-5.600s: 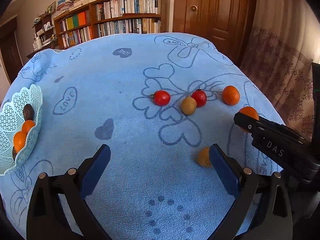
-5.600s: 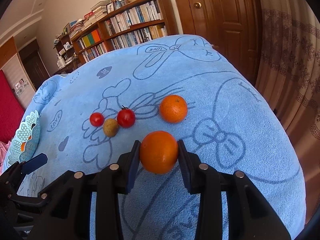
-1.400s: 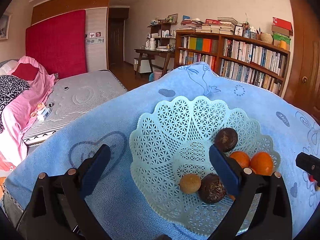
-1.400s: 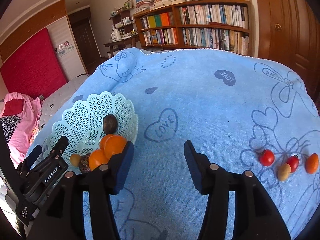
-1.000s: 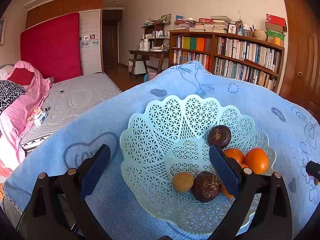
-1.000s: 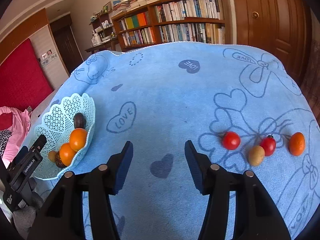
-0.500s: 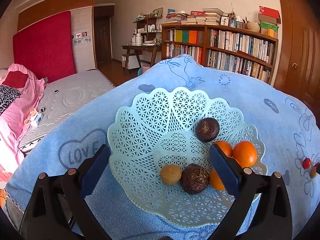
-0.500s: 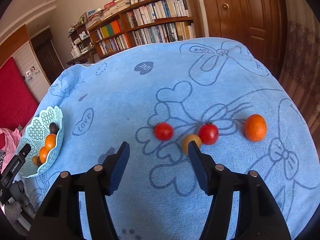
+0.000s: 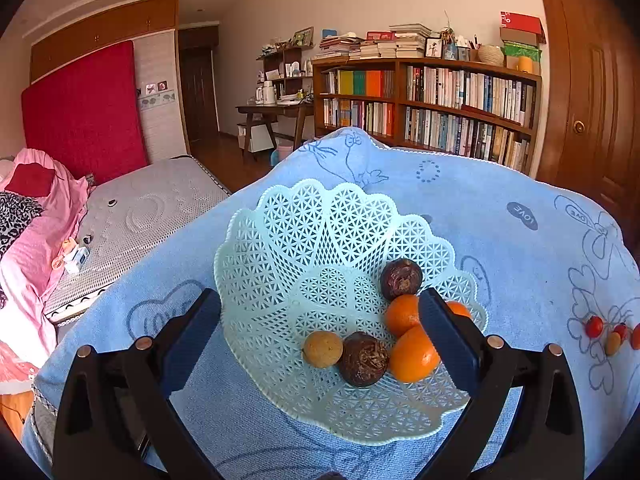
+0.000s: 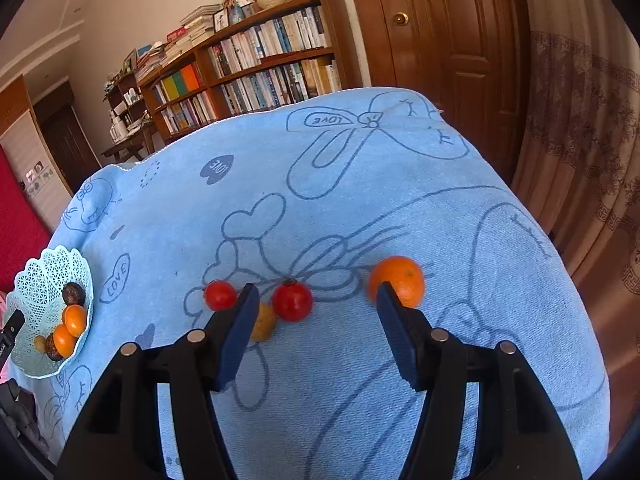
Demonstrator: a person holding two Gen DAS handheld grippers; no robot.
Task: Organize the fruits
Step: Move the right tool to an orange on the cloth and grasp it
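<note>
A pale green lattice basket (image 9: 320, 240) sits on the blue cloth and holds oranges (image 9: 412, 354), two dark brown fruits (image 9: 401, 279) and a small tan fruit (image 9: 322, 349). My left gripper (image 9: 320, 328) hangs open over its near side, holding nothing. In the right wrist view two red tomatoes (image 10: 292, 301), a small yellow-brown fruit (image 10: 264, 322) and an orange (image 10: 398, 280) lie in a row on the cloth. My right gripper (image 10: 316, 332) is open just in front of them, empty. The basket (image 10: 40, 280) shows far left there.
The blue towel (image 10: 360, 180) with heart and bow drawings covers the rounded surface and drops off at its edges. A bookshelf (image 9: 432, 104), a wooden door (image 10: 440, 40) and curtains (image 10: 592, 140) stand behind. A bed with pink bedding (image 9: 48, 216) lies to the left.
My right gripper has let go of an orange in the basket and swung right to the row of loose fruits. The left gripper has stayed over the basket, shifting slightly.
</note>
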